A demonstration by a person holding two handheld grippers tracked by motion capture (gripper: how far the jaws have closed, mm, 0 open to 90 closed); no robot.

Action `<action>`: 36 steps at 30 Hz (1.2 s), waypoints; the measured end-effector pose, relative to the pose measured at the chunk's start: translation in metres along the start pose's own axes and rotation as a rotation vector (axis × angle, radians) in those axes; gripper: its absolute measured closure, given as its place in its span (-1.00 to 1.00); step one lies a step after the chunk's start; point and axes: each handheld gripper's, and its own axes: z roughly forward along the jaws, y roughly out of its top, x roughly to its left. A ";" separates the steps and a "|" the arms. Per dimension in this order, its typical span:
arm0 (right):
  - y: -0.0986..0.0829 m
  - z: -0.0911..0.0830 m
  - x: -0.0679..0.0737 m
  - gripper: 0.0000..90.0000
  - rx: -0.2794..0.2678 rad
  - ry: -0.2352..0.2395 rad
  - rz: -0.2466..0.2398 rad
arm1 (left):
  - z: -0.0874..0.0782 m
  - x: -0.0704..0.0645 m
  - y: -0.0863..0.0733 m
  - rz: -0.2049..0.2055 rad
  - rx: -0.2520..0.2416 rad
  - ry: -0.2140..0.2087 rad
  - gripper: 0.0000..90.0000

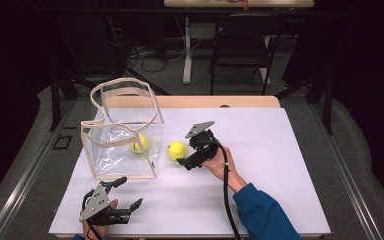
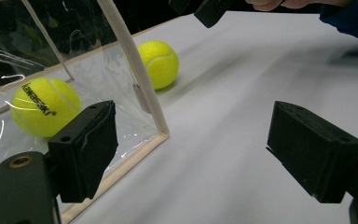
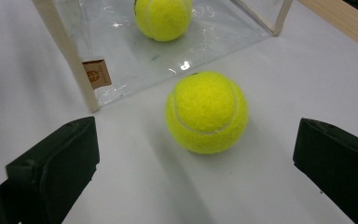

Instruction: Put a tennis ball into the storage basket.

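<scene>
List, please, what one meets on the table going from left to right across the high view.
Left gripper → clear bag → tennis ball inside the bag → tennis ball on the table → right gripper.

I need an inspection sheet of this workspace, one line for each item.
Surface: white table top, bare around the work.
Job's things: clear bag stands upright with one tennis ball inside; second tennis ball lies on the table beside the bag.
Clutter: nothing seen.
Grippers: right gripper open, jaws either side of the outer ball without touching it; left gripper open, near the bag's front corner, holding nothing.
Cables: black cable trails from the right gripper along the forearm.
Surroundings: dark room, folding chair, floor cables behind.
</scene>
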 end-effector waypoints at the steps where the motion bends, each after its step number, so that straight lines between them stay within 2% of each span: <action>1: 0.000 0.000 0.000 -1.00 0.000 -0.002 0.001 | 0.000 0.000 0.000 0.001 0.000 0.001 -0.65; 25: 0.001 0.011 -0.005 -1.00 0.025 -0.025 -0.002 | -0.001 0.000 0.000 0.001 -0.007 0.007 -0.65; 36: 0.006 0.018 -0.006 -1.00 0.030 -0.011 0.004 | -0.002 0.001 -0.001 -0.012 -0.010 0.011 -0.65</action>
